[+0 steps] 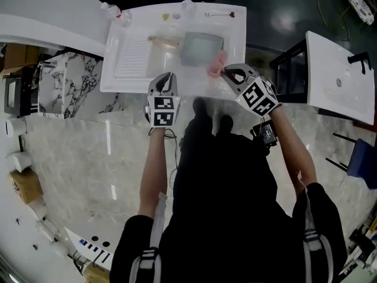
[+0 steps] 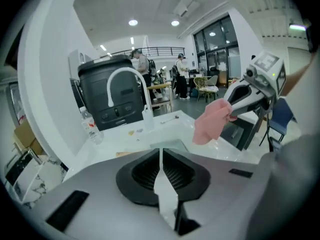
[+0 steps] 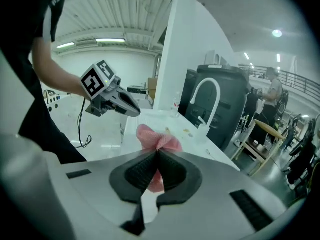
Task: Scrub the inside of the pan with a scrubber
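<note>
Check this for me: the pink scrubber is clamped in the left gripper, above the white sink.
Wrong: the pink scrubber is clamped in the right gripper, above the white sink, as the right gripper view shows. The left gripper is shut, empty.

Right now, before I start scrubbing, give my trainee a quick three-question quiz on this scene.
1. True or false: the left gripper holds the pink scrubber.
2. Which gripper is shut on nothing? A. left B. right
3. Fill in: the pan sits in the ___.

Key: 1. False, the right gripper holds it. 2. A. 3. sink.
</note>
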Tool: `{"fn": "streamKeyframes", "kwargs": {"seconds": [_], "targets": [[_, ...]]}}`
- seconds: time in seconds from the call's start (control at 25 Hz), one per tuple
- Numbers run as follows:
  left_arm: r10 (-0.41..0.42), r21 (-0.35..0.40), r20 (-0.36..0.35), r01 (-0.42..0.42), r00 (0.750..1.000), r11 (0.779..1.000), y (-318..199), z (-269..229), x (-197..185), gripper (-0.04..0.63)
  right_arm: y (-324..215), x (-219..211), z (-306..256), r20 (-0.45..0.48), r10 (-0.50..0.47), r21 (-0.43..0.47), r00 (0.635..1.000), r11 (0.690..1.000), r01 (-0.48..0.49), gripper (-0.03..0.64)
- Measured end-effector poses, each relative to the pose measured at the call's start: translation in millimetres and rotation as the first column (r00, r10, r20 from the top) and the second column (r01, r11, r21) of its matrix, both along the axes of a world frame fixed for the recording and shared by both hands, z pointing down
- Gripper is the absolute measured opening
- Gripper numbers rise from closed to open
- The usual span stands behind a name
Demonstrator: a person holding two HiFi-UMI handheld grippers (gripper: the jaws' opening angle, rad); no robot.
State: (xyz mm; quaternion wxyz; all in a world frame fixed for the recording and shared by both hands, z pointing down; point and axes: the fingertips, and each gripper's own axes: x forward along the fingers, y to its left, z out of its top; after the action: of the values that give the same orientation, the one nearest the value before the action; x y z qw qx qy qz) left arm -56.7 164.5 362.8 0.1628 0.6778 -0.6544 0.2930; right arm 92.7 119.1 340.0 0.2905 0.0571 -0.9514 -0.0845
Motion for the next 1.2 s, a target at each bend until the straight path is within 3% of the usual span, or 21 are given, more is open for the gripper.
{"fn": "streamKeyframes", "kwargs": {"seconds": [0.28, 0.52, 0.96, 1.2], "targets": [[-0.029, 0.184, -0.091, 0.046, 0.995, 0.982, 35, -82, 46, 0.046, 13, 36, -67, 0.197, 0.056, -0.084, 0.979, 0.996, -0.04, 0.021], [-0.019, 0.311, -0.175, 0.073, 0.984, 0.948, 56, -135, 70, 0.046, 33, 61, -111, 0.265, 0.076, -0.116, 0.961, 0.992, -0.046, 0.021], [0.065, 0.406, -0.269, 0.052, 0.961, 0.912, 84, -186, 94, 0.046, 47, 98, -172, 0.39, 0.149, -0.087, 0.909, 0.988, -0.125, 0.021], [0.09, 0.43, -0.28, 0.041, 0.956, 0.902, 90, -204, 93, 0.046, 55, 103, -185, 0.431, 0.206, -0.132, 0.878, 0.977, -0.165, 0.021]]}}
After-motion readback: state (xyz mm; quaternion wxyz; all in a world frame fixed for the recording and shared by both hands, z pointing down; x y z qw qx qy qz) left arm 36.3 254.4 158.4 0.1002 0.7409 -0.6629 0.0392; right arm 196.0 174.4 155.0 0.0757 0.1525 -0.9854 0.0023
